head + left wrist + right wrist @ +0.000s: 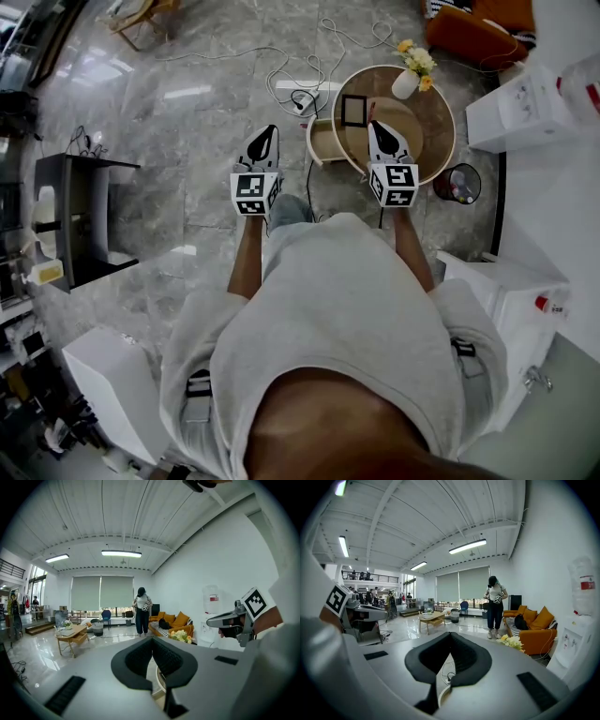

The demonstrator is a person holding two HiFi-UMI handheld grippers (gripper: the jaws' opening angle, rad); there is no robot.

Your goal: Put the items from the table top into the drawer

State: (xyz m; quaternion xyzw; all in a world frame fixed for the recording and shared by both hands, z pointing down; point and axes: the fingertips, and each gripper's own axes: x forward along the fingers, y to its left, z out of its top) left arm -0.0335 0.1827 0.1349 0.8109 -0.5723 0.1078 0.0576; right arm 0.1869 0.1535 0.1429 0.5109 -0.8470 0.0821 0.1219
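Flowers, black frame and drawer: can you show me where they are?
flowers [415, 58], head view, on the yellow blooms.
black frame [353, 111], head view, on its middle.
drawer [324, 141], head view, on its bare inside.

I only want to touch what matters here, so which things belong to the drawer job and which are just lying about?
For the job: round table, its open drawer, black square frame, vase of flowers, left claw and right claw, both shut and empty.
Lying about: power strip with cables, small bin, orange sofa, black side table.
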